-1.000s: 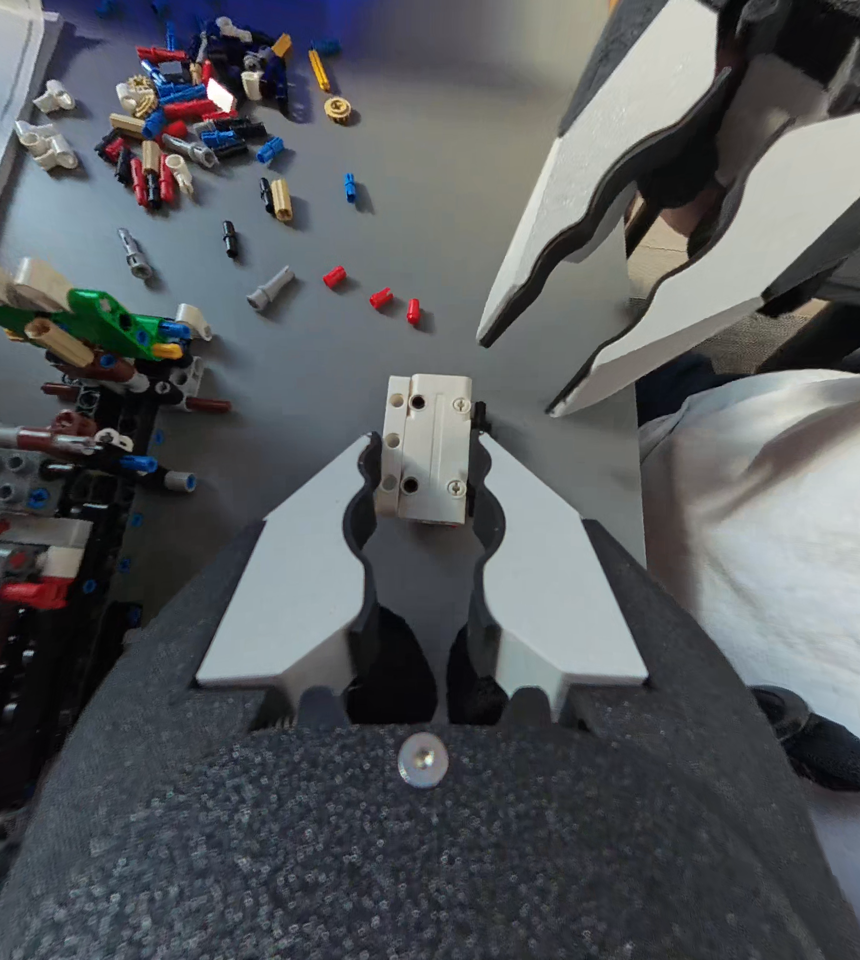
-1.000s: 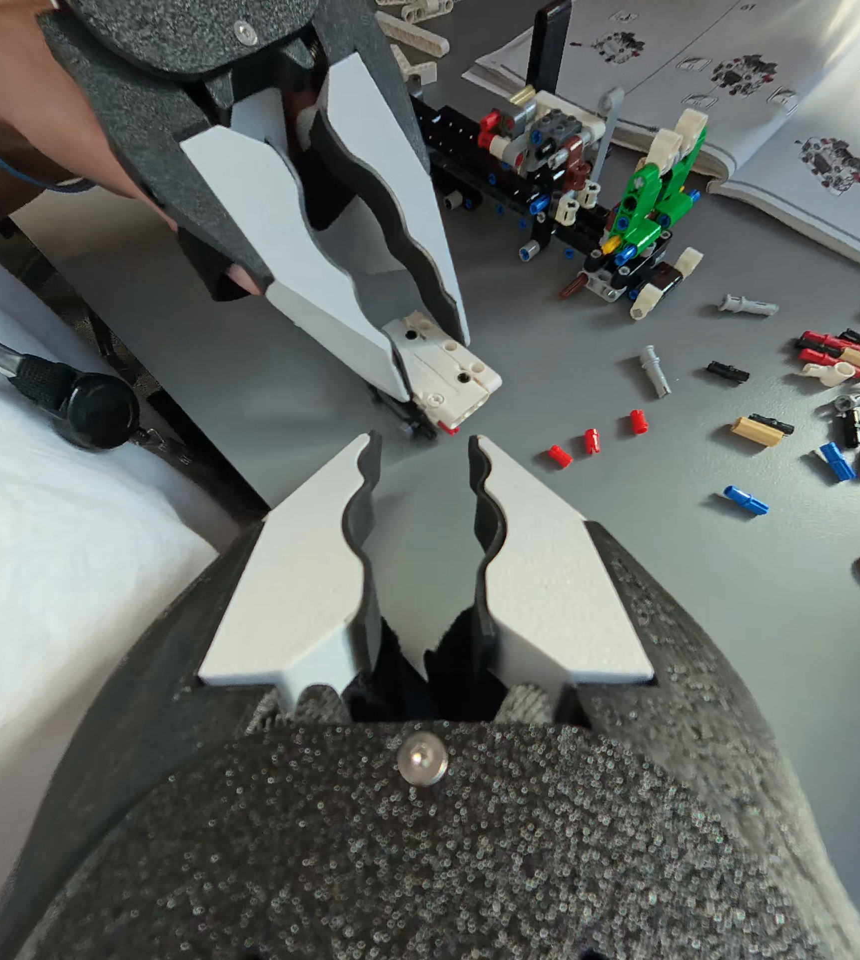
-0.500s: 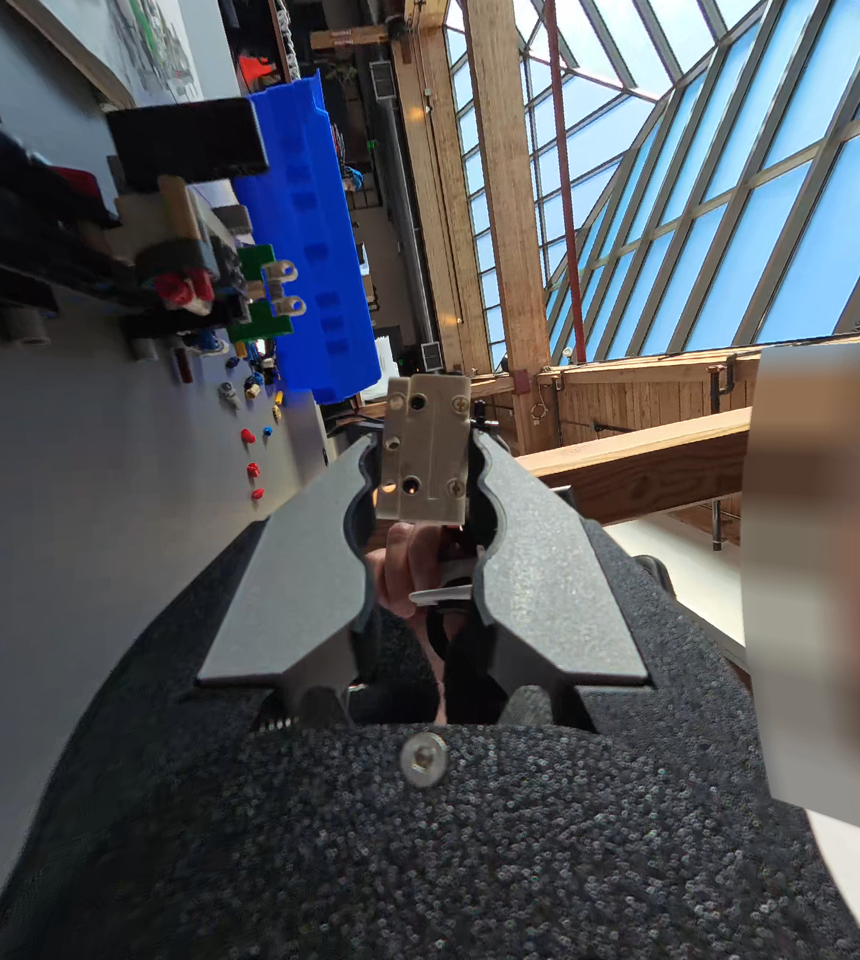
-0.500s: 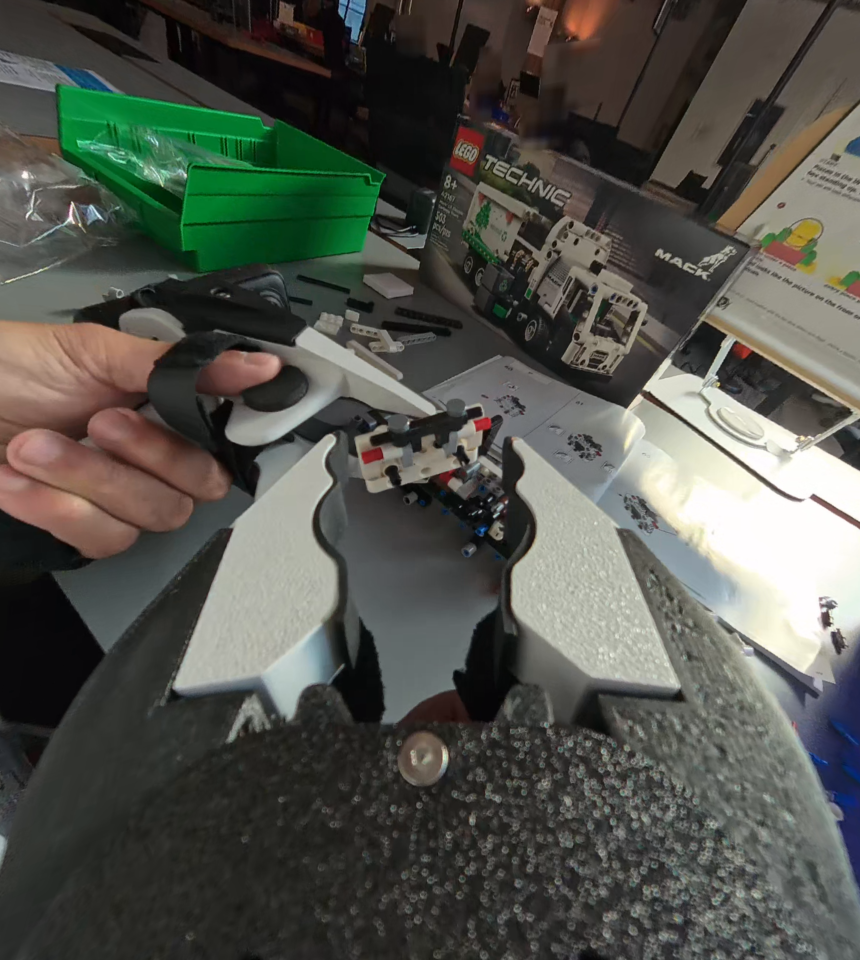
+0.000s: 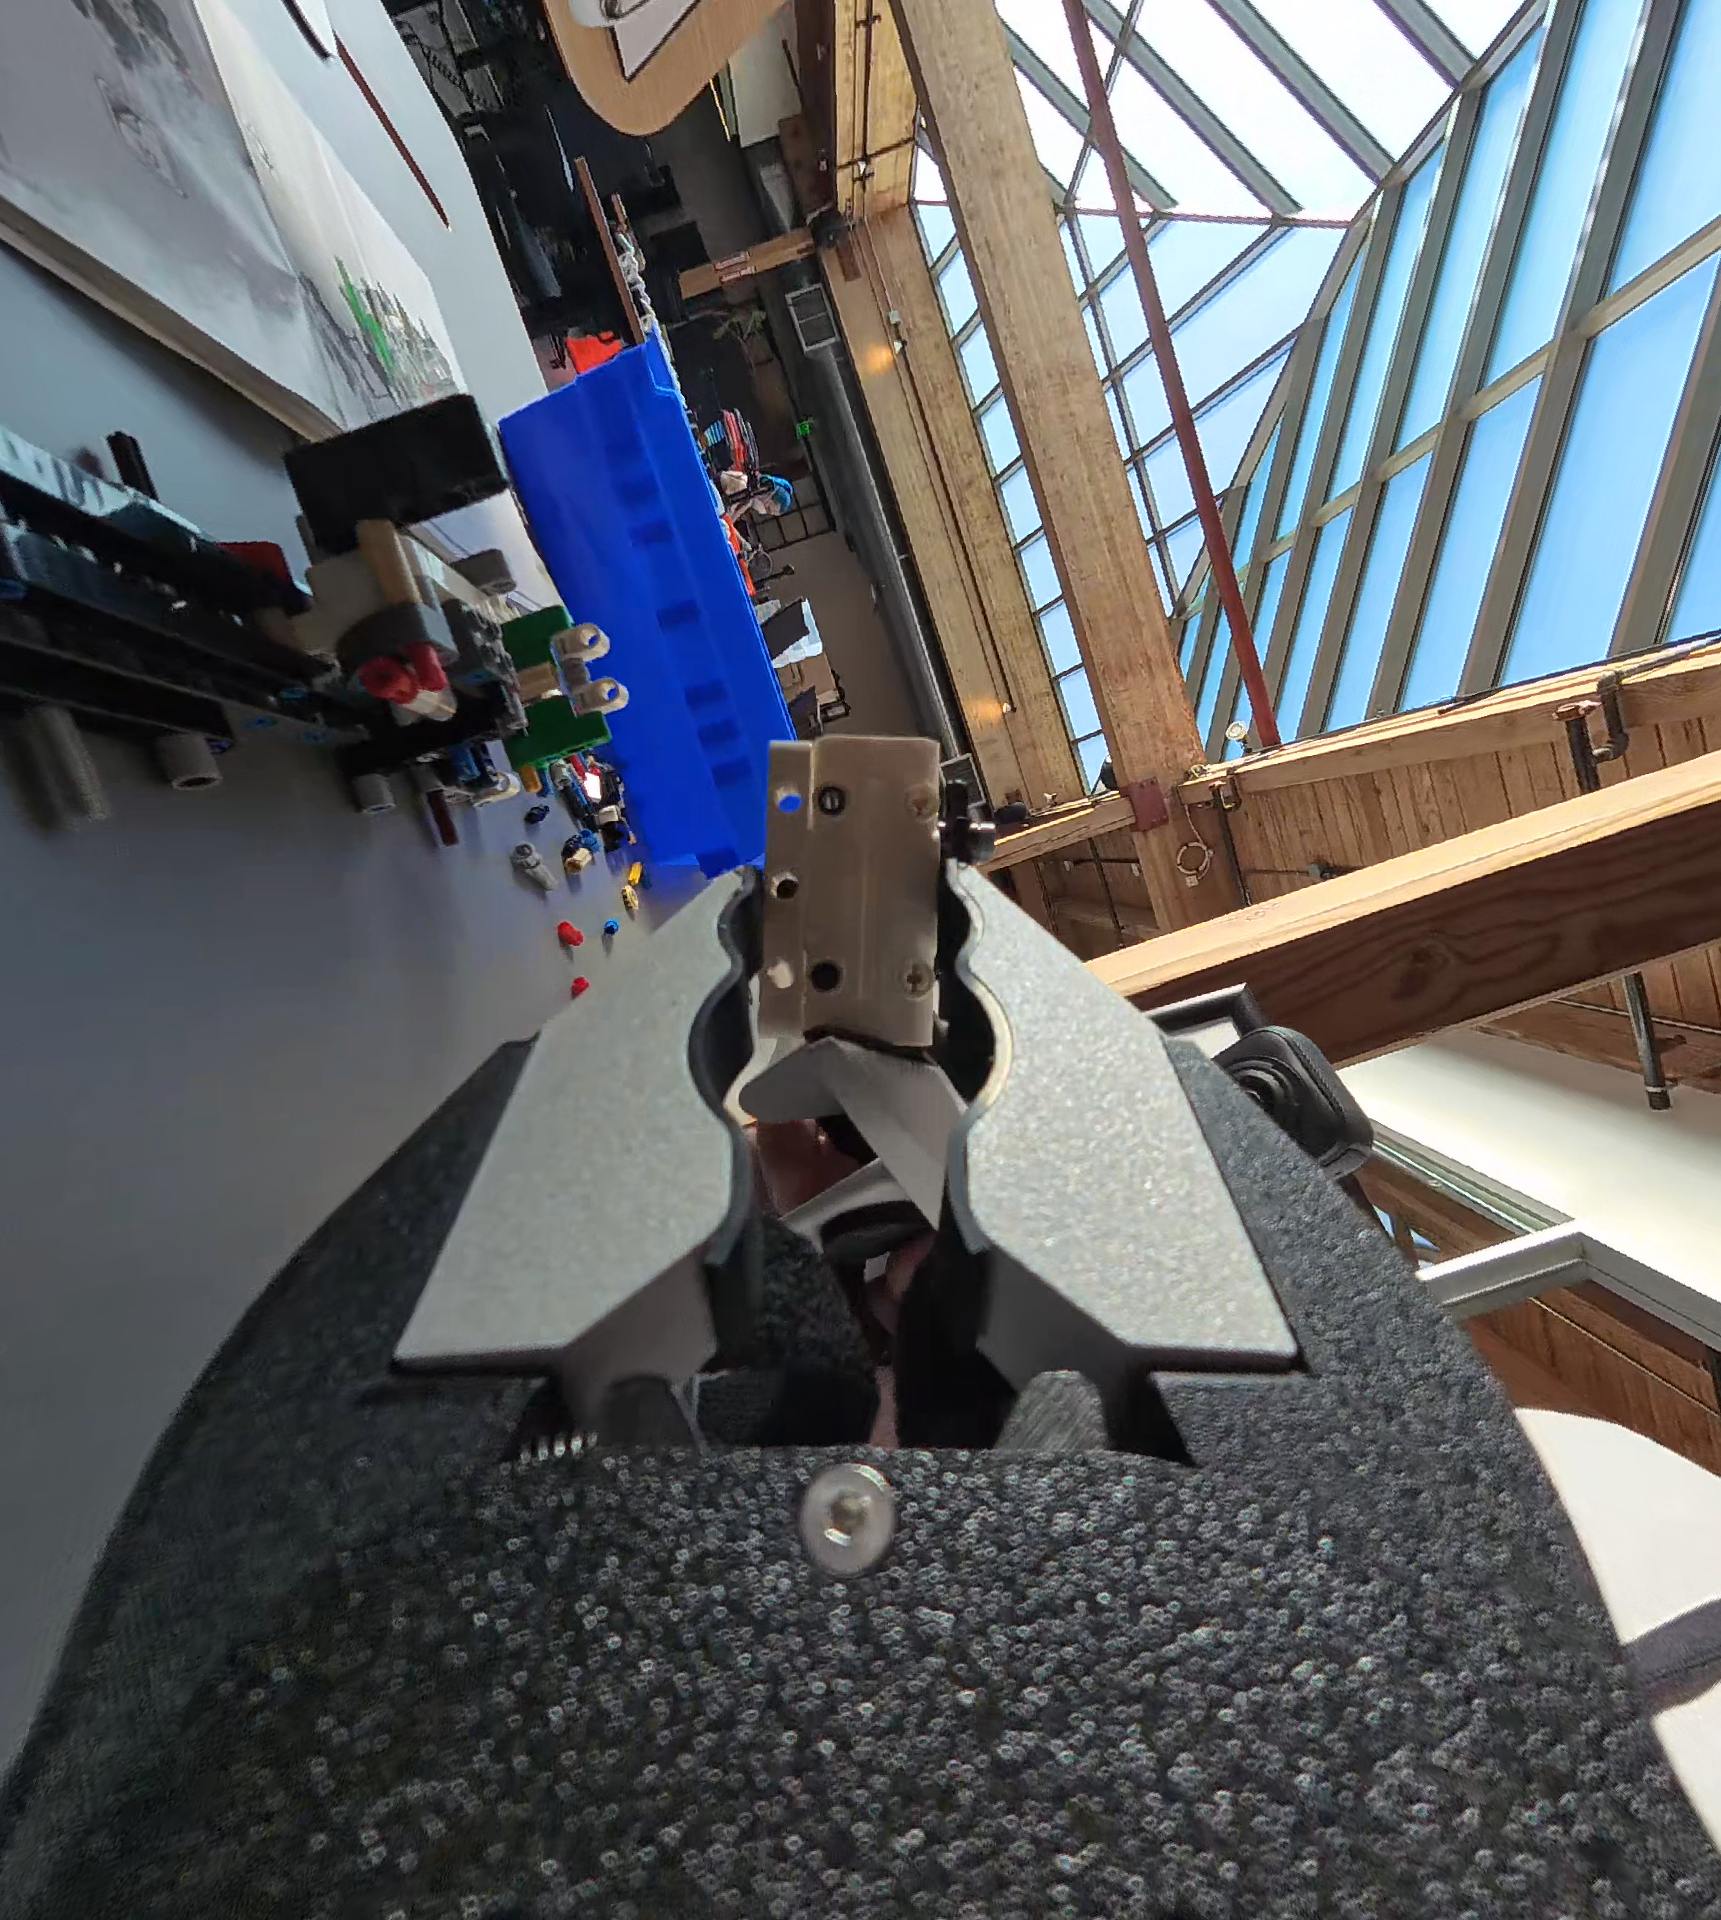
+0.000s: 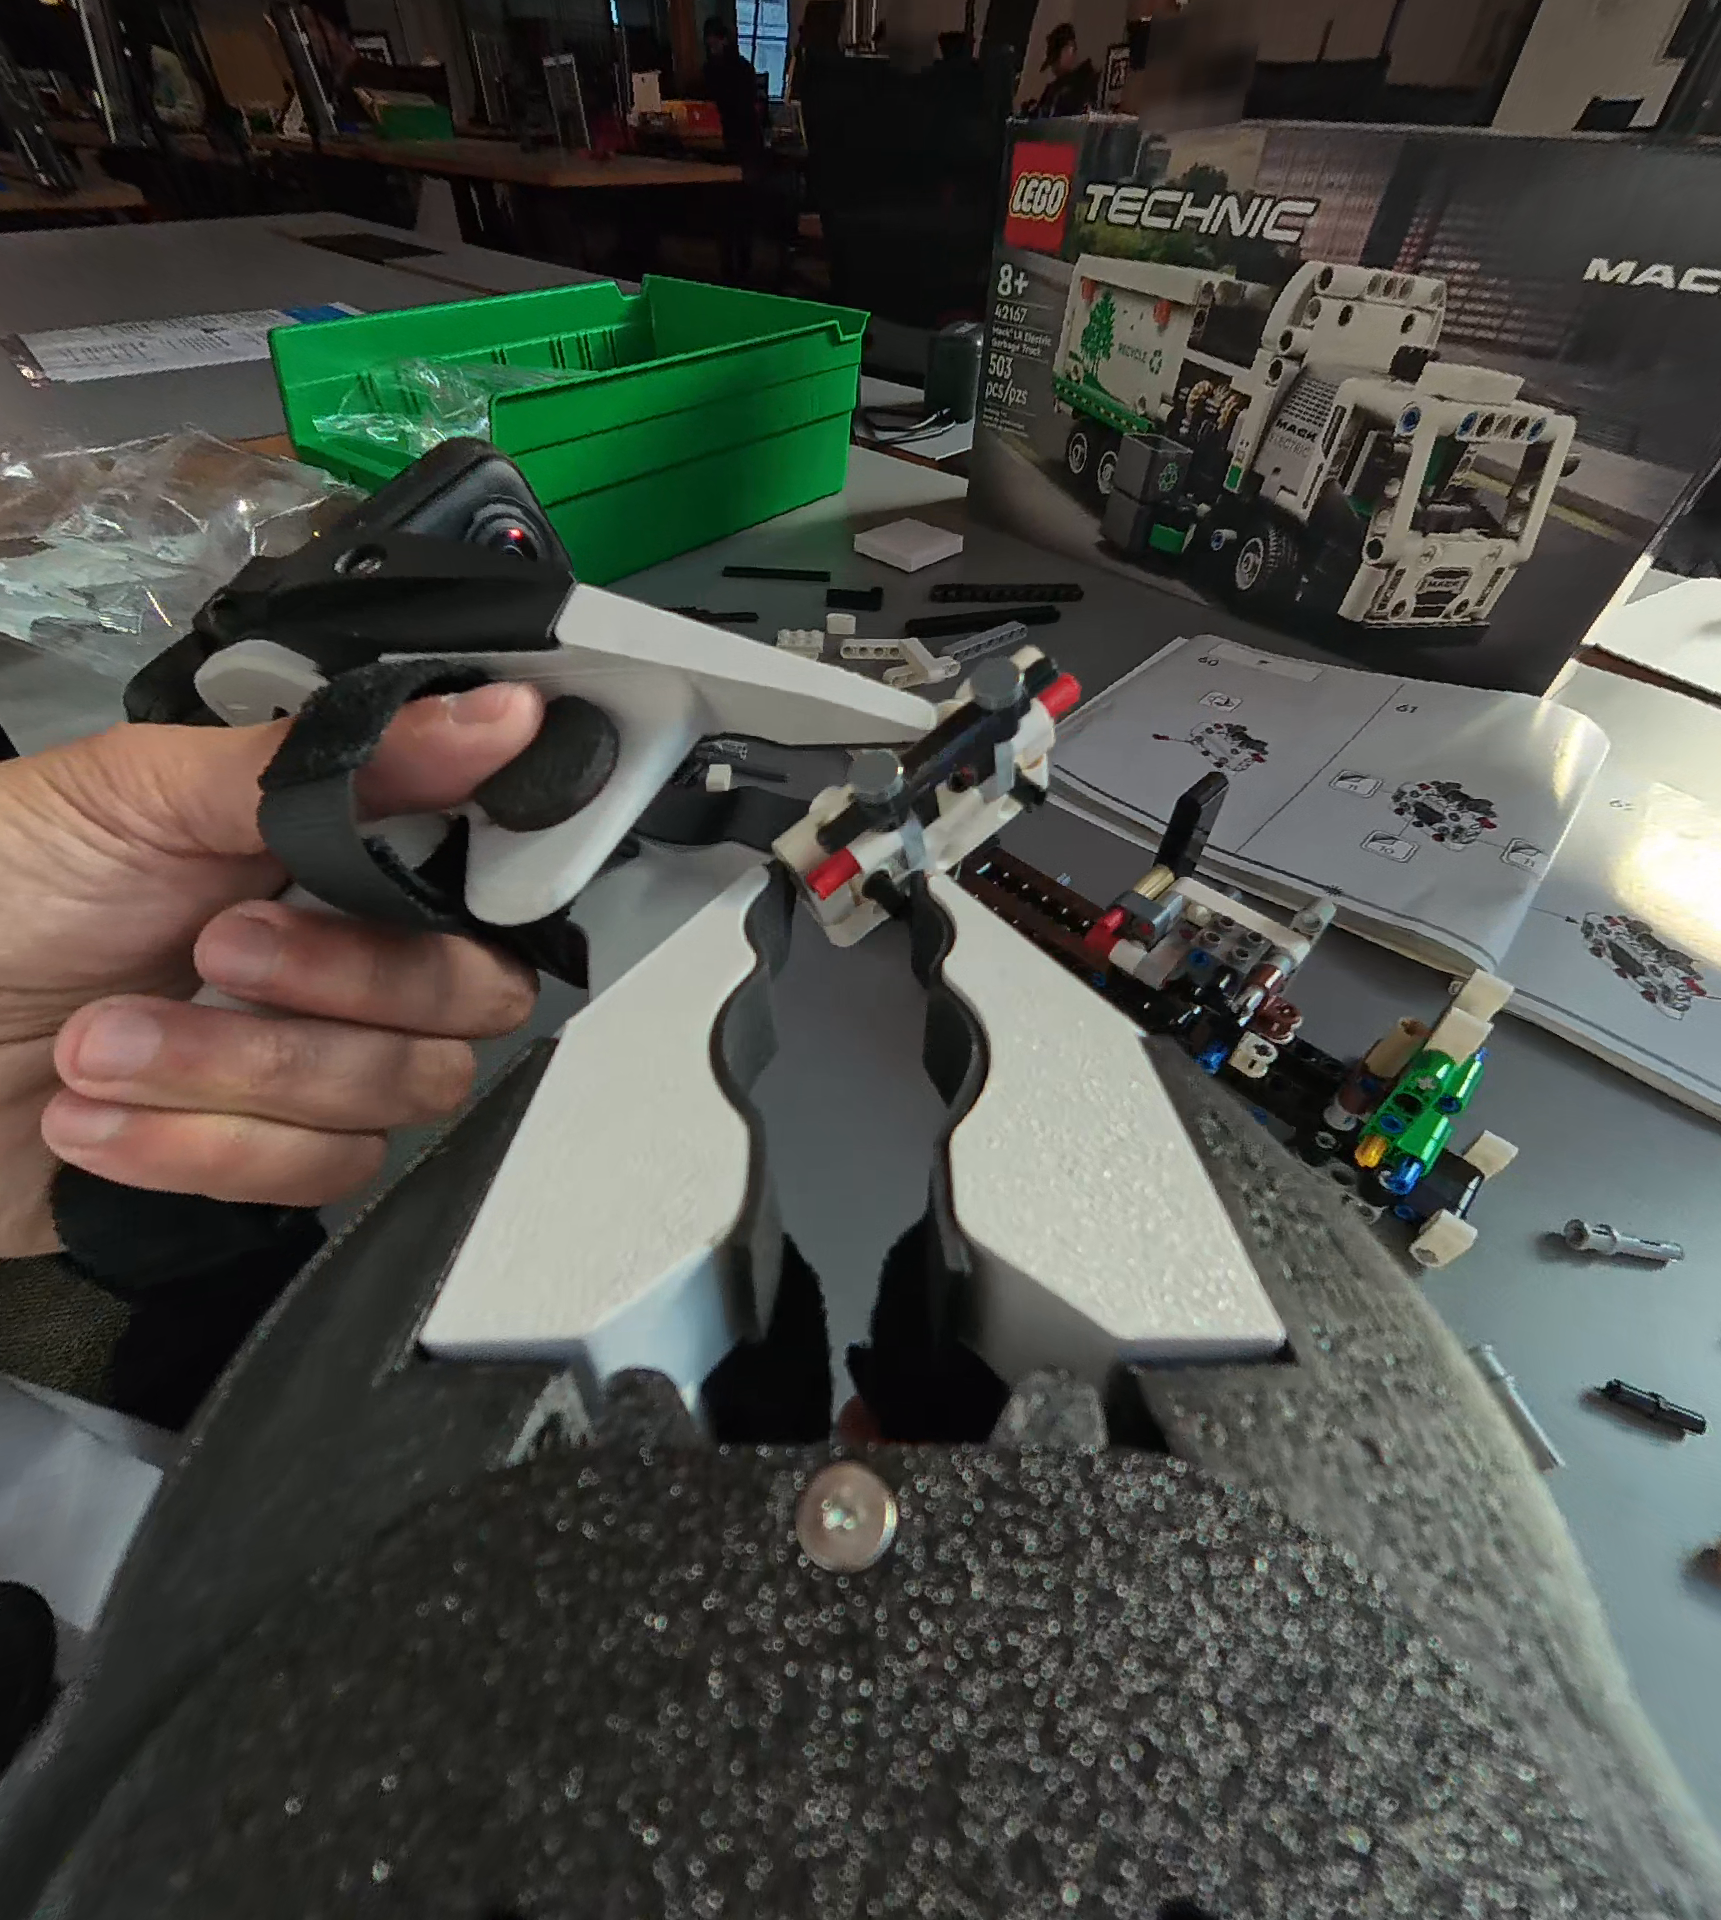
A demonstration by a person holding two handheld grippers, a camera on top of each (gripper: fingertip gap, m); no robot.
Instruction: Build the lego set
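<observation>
My left gripper [image 5: 851,896] is shut on a small white brick assembly [image 5: 856,873] with round holes and holds it up in the air, off the grey table [image 5: 160,1039]. In the right wrist view the same assembly [image 6: 923,800] carries red pins, grey pins and a black beam. A hand [image 6: 160,935] holds the left gripper, whose white fingers [image 6: 762,675] reach in from the left. My right gripper [image 6: 851,896] is shut on the assembly's lower end, with a pad on each side. Its fingertips [image 5: 835,1091] show below the block in the left wrist view.
A partly built black model [image 6: 1251,987] with green parts lies on the table, beside an open instruction booklet [image 6: 1355,779]. A set box [image 6: 1355,364], a green bin [image 6: 627,416] and a clear bag [image 6: 56,520] stand behind. Loose pins [image 6: 1645,1403] lie at the right. A blue bin [image 5: 648,623] is beyond. My two grippers' fingertips are within a few centimetres of each other.
Both grippers rose off the table, and the left tilted up with the assembly in it. The right gripper opened wide, then closed on the assembly's lower end.
</observation>
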